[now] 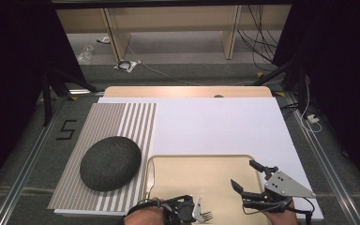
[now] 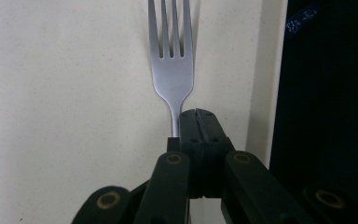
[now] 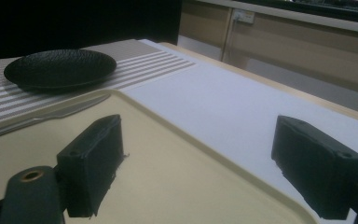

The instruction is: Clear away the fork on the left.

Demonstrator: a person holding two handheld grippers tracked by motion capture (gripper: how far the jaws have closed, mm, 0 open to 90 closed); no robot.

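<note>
A steel fork (image 2: 171, 60) lies over the cream tray (image 1: 215, 164) at its near edge, tines pointing away from my left gripper (image 2: 196, 122). That gripper's jaws are pressed together at the fork's neck, and the handle is hidden behind them. In the high view the left gripper (image 1: 191, 209) sits at the bottom edge with the fork (image 1: 205, 215) sticking out to its right. My right gripper (image 1: 243, 174) hovers over the tray's right part, open, with nothing between its pads (image 3: 93, 161).
A table knife (image 1: 150, 176) lies along the tray's left rim. A black textured plate (image 1: 111, 162) rests on a striped placemat (image 1: 126, 117) to the left. A white sheet (image 1: 215, 126) covers the table beyond the tray.
</note>
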